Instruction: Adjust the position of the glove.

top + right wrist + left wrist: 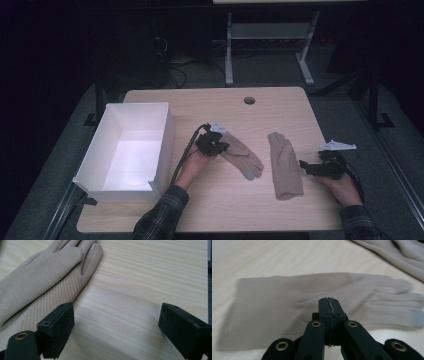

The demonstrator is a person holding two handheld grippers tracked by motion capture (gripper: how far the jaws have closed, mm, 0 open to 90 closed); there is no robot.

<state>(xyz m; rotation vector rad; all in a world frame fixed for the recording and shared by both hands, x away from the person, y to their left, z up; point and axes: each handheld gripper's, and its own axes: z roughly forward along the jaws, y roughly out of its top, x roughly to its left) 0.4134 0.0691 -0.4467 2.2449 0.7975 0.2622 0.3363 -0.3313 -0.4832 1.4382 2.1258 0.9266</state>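
Two tan gloves lie flat on the wooden table [210, 200]. The left glove [243, 153] [274, 302] has a grey fingertip and points to the front right. My left gripper [220, 146] [329, 300] is shut, its jaws pressed together just over the middle of this glove; no fabric is visibly pinched between them. The right glove [285, 167] [42, 277] lies lengthwise, fingers away from me, and its edge also shows in the left gripper view [392, 255]. My right gripper [305, 166] [116, 322] stands open low over bare wood, just right of that glove's cuff.
A white open box [165, 135] sits on the table's left side, close to the left hand. A round cable hole [249, 100] is near the far edge. Beyond the table stands a desk frame [228, 55] on dark floor.
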